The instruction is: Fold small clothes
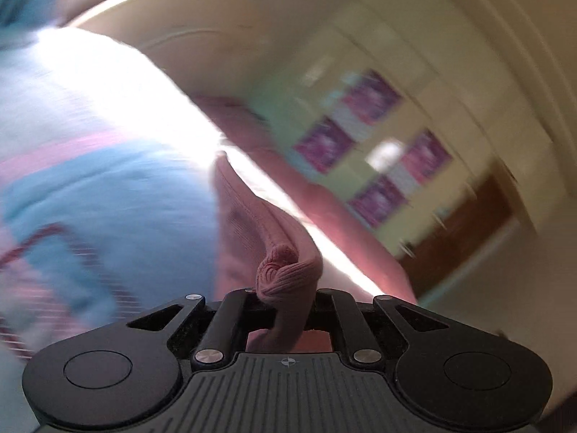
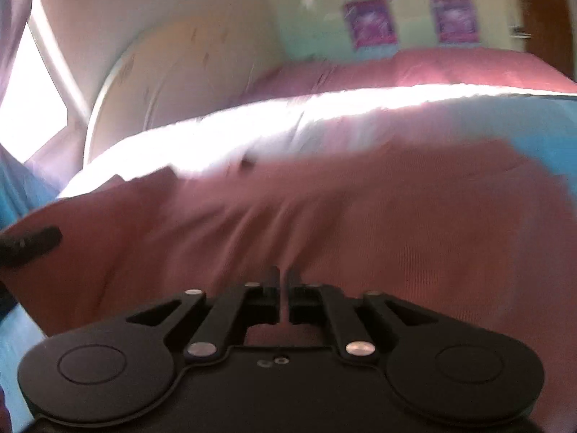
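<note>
A small pink ribbed garment [image 1: 252, 223] is bunched between the jaws of my left gripper [image 1: 286, 288], which is shut on a fold of it and holds it above the bed. In the right wrist view the same pink garment [image 2: 324, 209] spreads wide right in front of my right gripper [image 2: 283, 281]. The right jaws are nearly together with a thin gap; whether cloth is pinched between them is not visible. Both views are blurred by motion.
A light blue bedcover with pink stripes [image 1: 90, 198] lies under the garment. A cream headboard [image 2: 173, 83] stands behind the bed. A green wall with purple pictures [image 1: 371, 144] and a brown door [image 1: 465, 231] are beyond. A dark object [image 2: 29, 241] shows at the left edge.
</note>
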